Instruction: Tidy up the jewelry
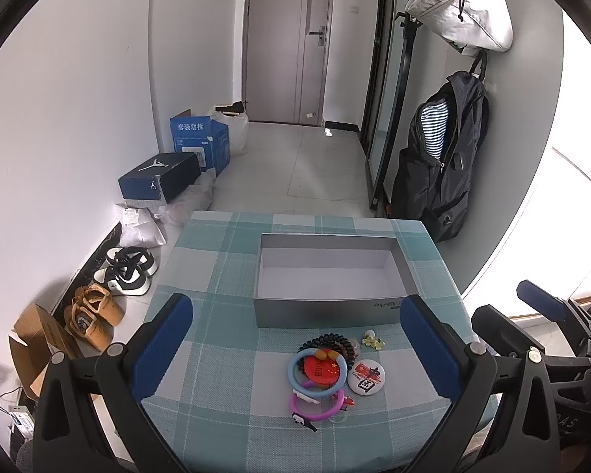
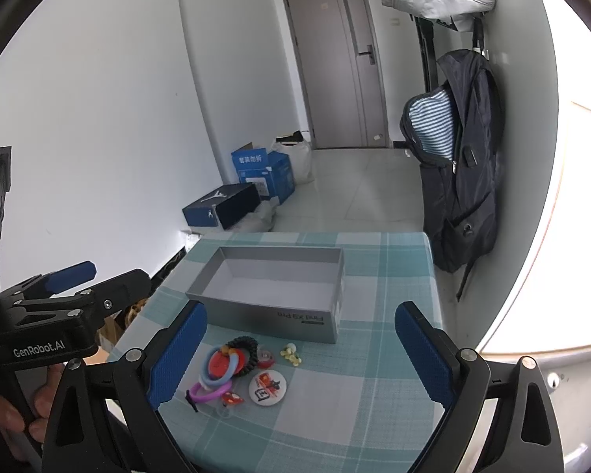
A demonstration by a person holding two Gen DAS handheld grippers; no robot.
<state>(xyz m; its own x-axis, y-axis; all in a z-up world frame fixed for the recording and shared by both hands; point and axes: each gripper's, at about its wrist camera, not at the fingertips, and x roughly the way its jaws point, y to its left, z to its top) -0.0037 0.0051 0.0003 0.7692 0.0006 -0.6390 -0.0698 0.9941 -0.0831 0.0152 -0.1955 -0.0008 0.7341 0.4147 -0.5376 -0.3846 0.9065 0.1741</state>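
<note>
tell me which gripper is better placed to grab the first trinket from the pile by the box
Probably the left. In its view the pile lies between its open fingers, just ahead. The right gripper is open too, but the pile sits toward its left finger. The grey box is empty.

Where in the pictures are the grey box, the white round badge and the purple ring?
grey box [image 1: 327, 311]: left wrist view, front wall.
white round badge [image 1: 365, 379]: left wrist view, its face.
purple ring [image 2: 210, 393]: right wrist view, its band.

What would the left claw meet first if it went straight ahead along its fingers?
Probably the near wall of the open grey box. The left claw, open, hangs above the pile of hair rings and badges; whether it would clear them is unclear.
</note>
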